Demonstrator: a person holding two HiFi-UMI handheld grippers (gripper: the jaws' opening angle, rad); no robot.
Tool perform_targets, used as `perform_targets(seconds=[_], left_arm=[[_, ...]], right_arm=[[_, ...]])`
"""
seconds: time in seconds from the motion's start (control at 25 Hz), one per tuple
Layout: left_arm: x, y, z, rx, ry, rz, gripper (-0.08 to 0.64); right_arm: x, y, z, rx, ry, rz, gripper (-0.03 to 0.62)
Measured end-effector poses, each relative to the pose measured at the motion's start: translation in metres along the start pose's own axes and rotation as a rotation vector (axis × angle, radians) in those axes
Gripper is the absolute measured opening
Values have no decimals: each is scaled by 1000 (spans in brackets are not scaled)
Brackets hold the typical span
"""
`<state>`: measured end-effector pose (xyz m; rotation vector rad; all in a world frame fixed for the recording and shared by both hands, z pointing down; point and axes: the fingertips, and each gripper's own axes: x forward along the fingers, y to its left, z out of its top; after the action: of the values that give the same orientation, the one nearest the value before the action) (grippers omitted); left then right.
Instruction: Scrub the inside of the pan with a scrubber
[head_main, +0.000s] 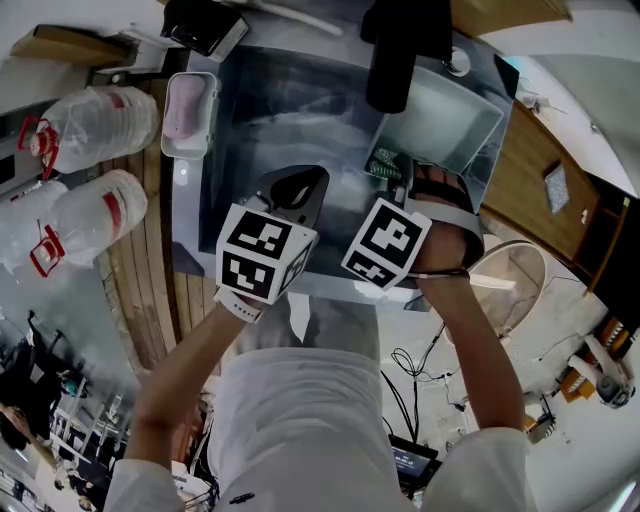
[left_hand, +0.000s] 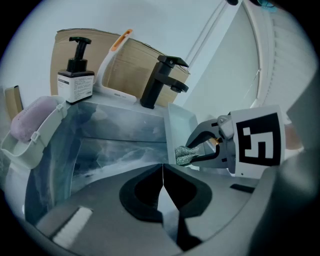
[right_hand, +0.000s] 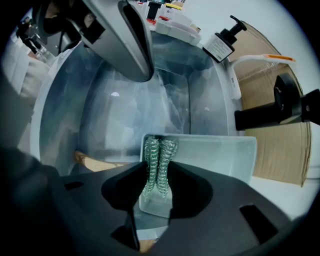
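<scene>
A pale rectangular pan (head_main: 455, 120) leans in the right part of the grey sink (head_main: 260, 110). My right gripper (head_main: 390, 175) is shut on a silvery mesh scrubber (right_hand: 159, 160), which touches the pan's near rim (right_hand: 215, 150). From the left gripper view, the scrubber (left_hand: 186, 155) sits pinched in the right gripper (left_hand: 197, 150) beside the pan's wall (left_hand: 176, 125). My left gripper (head_main: 297, 190) hangs over the sink's middle, left of the pan and apart from it. Its jaws (left_hand: 162, 172) meet with nothing showing between them. In the right gripper view the left gripper (right_hand: 127, 40) shows at top left.
A black faucet (left_hand: 162, 80) stands behind the sink, with a soap pump bottle (left_hand: 75, 70) and an orange-tipped brush (left_hand: 117, 55) to its left. A holder with a pink sponge (head_main: 187, 110) hangs on the sink's left edge. Plastic jugs (head_main: 90, 125) lie on the wooden counter.
</scene>
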<state>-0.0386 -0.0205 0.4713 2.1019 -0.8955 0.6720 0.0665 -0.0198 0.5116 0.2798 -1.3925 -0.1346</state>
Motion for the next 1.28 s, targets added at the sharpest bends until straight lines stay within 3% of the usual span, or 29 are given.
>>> perform_targets(seconds=[1.28], left_arm=[[-11,0,37,20,-40,44,6]], right_arm=[[-26,-127,-18,62,29,-218,126]])
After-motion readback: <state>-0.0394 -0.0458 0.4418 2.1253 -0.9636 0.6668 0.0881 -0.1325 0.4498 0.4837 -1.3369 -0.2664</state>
